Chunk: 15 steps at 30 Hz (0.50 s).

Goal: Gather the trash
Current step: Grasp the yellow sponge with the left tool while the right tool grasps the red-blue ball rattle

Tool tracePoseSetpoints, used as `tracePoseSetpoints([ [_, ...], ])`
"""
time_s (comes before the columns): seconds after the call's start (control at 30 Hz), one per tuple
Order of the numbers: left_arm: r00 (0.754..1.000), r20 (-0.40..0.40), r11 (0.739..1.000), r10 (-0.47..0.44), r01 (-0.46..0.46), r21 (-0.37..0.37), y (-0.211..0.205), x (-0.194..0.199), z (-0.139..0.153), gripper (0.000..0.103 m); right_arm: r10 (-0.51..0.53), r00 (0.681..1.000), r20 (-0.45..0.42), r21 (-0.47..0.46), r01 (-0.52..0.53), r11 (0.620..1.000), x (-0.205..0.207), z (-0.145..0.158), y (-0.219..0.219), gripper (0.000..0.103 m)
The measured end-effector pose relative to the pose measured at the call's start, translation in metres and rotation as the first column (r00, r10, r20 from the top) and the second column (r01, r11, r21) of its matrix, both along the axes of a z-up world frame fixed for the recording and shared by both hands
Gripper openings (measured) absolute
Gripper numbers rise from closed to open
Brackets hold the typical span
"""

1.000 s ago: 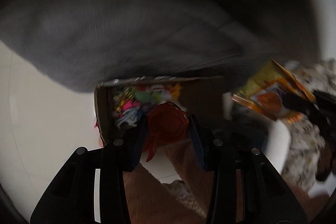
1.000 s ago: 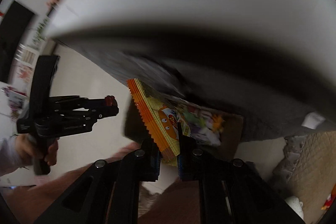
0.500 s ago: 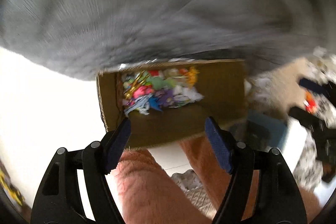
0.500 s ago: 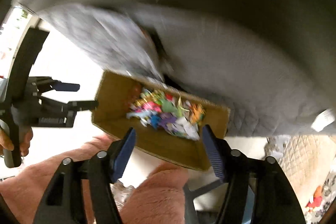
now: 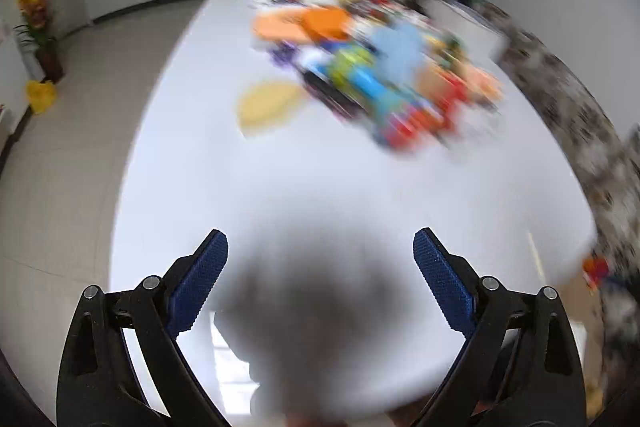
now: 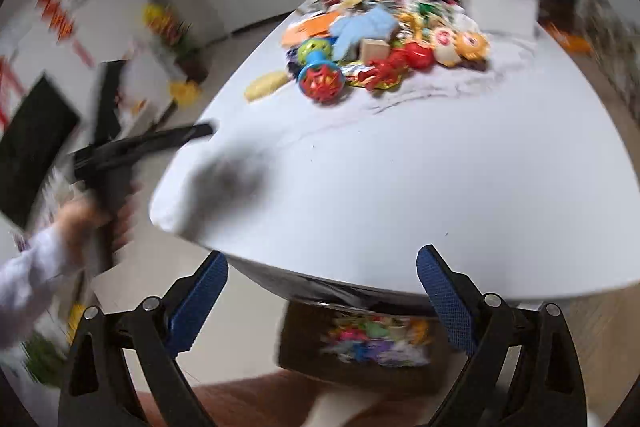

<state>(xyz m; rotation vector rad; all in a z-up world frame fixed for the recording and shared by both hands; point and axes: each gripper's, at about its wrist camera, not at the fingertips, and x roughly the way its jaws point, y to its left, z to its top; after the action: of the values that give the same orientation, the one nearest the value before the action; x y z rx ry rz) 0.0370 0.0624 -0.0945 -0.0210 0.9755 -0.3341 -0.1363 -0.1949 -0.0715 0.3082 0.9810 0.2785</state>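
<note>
Left wrist view: one left claw (image 5: pixel 320 267), two black arms with blue ribbed pads (image 5: pixel 202 277), jaws opening wide, nothing between them. Ahead, one smooth white rounded bench (image 5: pixel 280 187), blurred. On its far part, well apart from the claw, one blurred heap of colourful trash and toys (image 5: pixel 380 79), with one pale yellow flat oval piece (image 5: pixel 268 103) just beside its left edge. Right wrist view: one right claw (image 6: pixel 322 291), same black arms and blue pads, jaws opening, empty. One brown cardboard box (image 6: pixel 304 343) of bright mixed scraps below the bench edge, between the pads and near them. Same heap far off on the bench, sharper here: one red and blue lattice ball rattle (image 6: pixel 320 77), one pale blue cloth (image 6: pixel 366 27). At left, one hand (image 6: pixel 82 223) in a white sleeve, gripping the left claw's black handle.
</note>
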Motion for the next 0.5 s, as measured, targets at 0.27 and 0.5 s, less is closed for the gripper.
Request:
tracePoseSetpoints([
  [0.27, 0.996, -0.069, 0.989, -0.054, 0.062, 0.132, -0.024, 0.136, -0.046, 0.088, -0.137, 0.990, 0.023, -0.069, 0.139, 0.988, -0.021, 0.009, -0.015, 0.094],
  [0.5, 0.991, -0.101, 0.984, -0.092, 0.107, 0.146, -0.024, 0.147, -0.048, 0.044, -0.180, 0.984, 0.014, -0.044, 0.180, 0.983, -0.012, 0.010, -0.014, 0.094],
])
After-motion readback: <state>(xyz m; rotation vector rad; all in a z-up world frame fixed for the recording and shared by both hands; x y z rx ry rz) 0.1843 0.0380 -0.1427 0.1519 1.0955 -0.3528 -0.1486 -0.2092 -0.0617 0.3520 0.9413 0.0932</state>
